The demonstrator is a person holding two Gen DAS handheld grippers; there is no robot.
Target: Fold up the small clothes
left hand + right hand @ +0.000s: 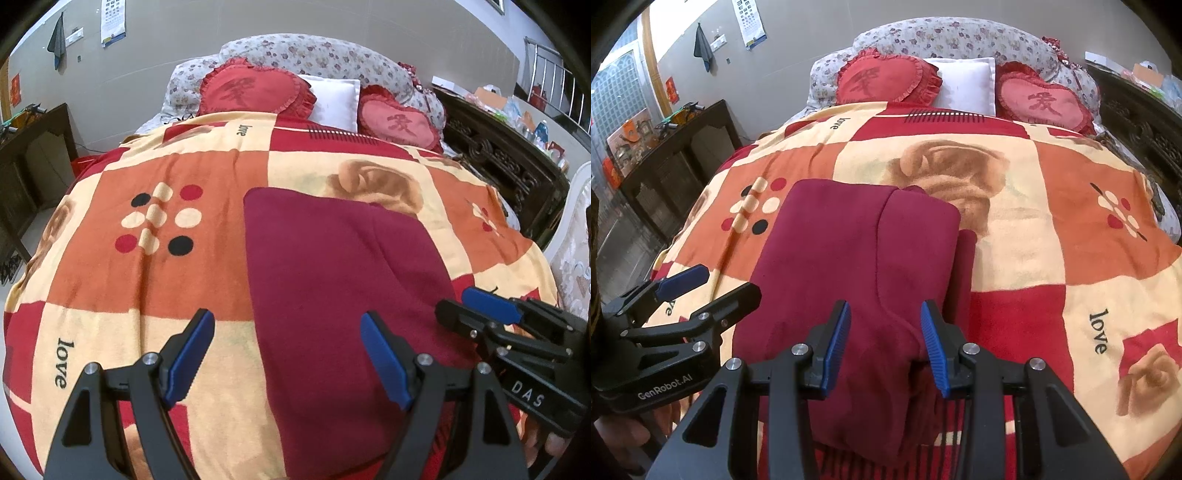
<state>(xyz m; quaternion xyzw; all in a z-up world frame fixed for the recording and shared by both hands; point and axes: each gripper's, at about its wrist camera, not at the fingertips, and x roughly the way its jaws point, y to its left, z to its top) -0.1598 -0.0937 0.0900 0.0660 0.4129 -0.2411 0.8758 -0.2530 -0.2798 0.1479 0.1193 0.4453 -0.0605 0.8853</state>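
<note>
One maroon garment (849, 266) lies folded on the patterned blanket (1052, 229) of the bed, and we take it as our landmark. Its long axis runs from our near edge of the bed away toward the heart cushions (886, 79) and the white pillow (967, 83) at the head. A folded flap covers its right half, with a seam line running lengthwise down the middle, and a narrow strip of the same cloth shows beyond the flap's right edge.

Our left claw (286, 356) hovers over the garment's near left edge, its blue pads (190, 356) spread wide, one over the blanket and one over the cloth, gripping nothing. Our right claw (884, 343) sits above the garment's near end over the flap, its jaws at a moderate gap, and nothing is pinched between them.

Left of the garment the blanket lies flat past the dot motif (159, 219); right of it more open blanket reaches the bed's edge. Beyond that right edge stands a carved dark cabinet (506, 162), and far left of the garment a dark wooden sideboard (676, 158).
</note>
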